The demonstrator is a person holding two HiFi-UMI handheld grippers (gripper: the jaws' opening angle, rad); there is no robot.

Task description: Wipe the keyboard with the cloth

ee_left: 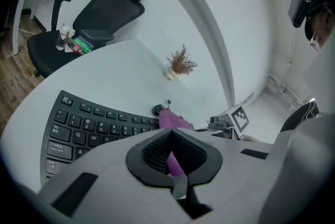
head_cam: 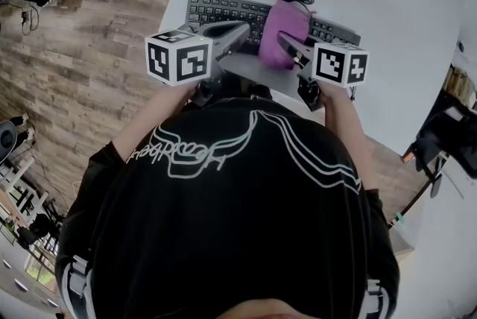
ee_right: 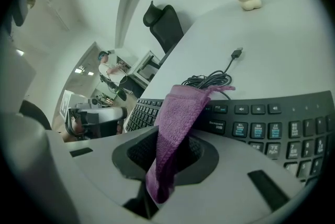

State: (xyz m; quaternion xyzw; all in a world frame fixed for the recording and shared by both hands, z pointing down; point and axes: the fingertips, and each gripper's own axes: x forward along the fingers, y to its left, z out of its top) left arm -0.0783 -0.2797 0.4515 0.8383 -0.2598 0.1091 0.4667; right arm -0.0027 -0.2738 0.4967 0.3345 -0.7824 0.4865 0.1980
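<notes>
One cloth [ee_right: 180, 113], likely soft, light | right gripper [ee_right: 167, 157] pinches its edge, good hold | keyboard [ee_right: 272, 129] at 3 o'clock | left gripper [ee_left: 172, 152] closed, empty

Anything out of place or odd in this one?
Only a small thing: the cable of the keyboard lies coiled behind it, its USB plug loose on the table, plugged into nothing. Otherwise nothing stands out.

Fuzzy purple terry cloth [ee_right: 178, 113] pinched in the jaws of the right gripper [ee_right: 170, 154]; beyond them, a matt black plastic keyboard [ee_right: 261, 126] on a smooth white table [ee_right: 293, 50].
</notes>
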